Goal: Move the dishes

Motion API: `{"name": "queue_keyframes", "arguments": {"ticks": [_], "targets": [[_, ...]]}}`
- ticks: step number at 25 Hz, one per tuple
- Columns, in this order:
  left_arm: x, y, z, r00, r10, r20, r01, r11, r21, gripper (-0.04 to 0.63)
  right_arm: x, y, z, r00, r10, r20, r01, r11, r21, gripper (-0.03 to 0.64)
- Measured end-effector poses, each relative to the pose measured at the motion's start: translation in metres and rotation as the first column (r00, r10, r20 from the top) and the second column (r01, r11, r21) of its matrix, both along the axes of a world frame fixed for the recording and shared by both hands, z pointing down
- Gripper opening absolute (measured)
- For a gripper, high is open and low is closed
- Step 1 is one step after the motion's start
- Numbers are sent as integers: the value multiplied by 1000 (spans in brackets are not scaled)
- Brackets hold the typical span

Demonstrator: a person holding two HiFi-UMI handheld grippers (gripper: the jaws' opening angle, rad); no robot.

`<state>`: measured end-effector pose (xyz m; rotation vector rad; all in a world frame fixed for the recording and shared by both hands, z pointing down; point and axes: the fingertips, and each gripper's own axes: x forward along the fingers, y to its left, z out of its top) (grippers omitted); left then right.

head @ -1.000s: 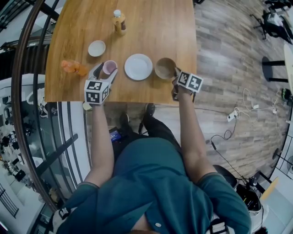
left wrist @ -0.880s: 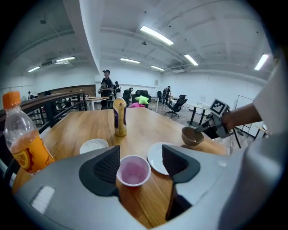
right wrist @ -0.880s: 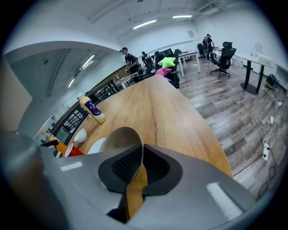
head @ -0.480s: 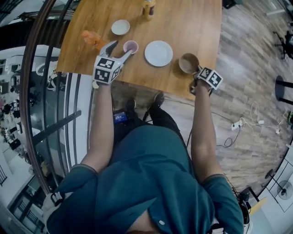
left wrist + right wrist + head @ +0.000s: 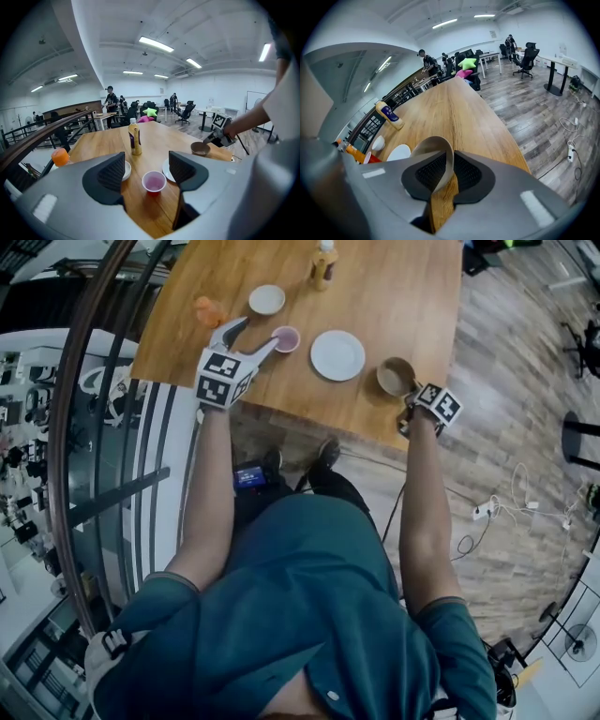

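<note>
since a second ago my left gripper [image 5: 147, 164] has lifted back off the pink cup [image 5: 286, 338]. its jaws stand spread and empty, with the cup on the desk [image 5: 403, 296] just ahead of them. the right gripper [image 5: 443, 171] has hardly shifted. its jaws have just been easing open a touch, yet the wall of the brown bowl [image 5: 394, 376] still sits between the pads and looks pinched.

that bowl is the nearest dish, right of the white plate [image 5: 337, 354] and nearer me than it, by the desk's front edge. i judge it stiff, smooth and probably breakable. held by one side of the rim it will want to hang and tilt, so the pinch should go deep over the wall and stay firm.

just left of the plate, the cup looks light and easy to crush, so a gentle hold across its wall would suit it. the plate itself is flat and thin, with only its raised edge to take.

beyond the plate and to its left is a small white bowl [image 5: 267, 299], farther left an orange object [image 5: 208, 308], and beyond the plate a bottle [image 5: 323, 263].
</note>
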<state>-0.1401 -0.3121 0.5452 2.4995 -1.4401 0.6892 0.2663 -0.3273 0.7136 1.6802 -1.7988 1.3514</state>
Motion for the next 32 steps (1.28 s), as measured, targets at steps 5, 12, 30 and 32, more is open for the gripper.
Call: {"name": "queue_keyframes", "arguments": {"ticks": [5, 12, 30, 32], "targets": [[-5, 3, -27, 1000, 21, -8, -21, 998, 51, 291, 0, -2, -28, 999, 7, -49, -3, 998, 64, 41], [6, 7, -68, 995, 96, 18, -98, 989, 112, 290, -19, -20, -125, 1000, -7, -12, 10, 953, 304, 40], [24, 49, -219, 933, 290, -214, -197, 908, 370, 288, -190, 78, -462, 858, -473, -201, 381, 324, 866, 40], [25, 53, -231, 920, 312, -237, -204, 898, 390, 288, -203, 88, -472, 842, -481, -243, 421, 307, 854, 40]]}}
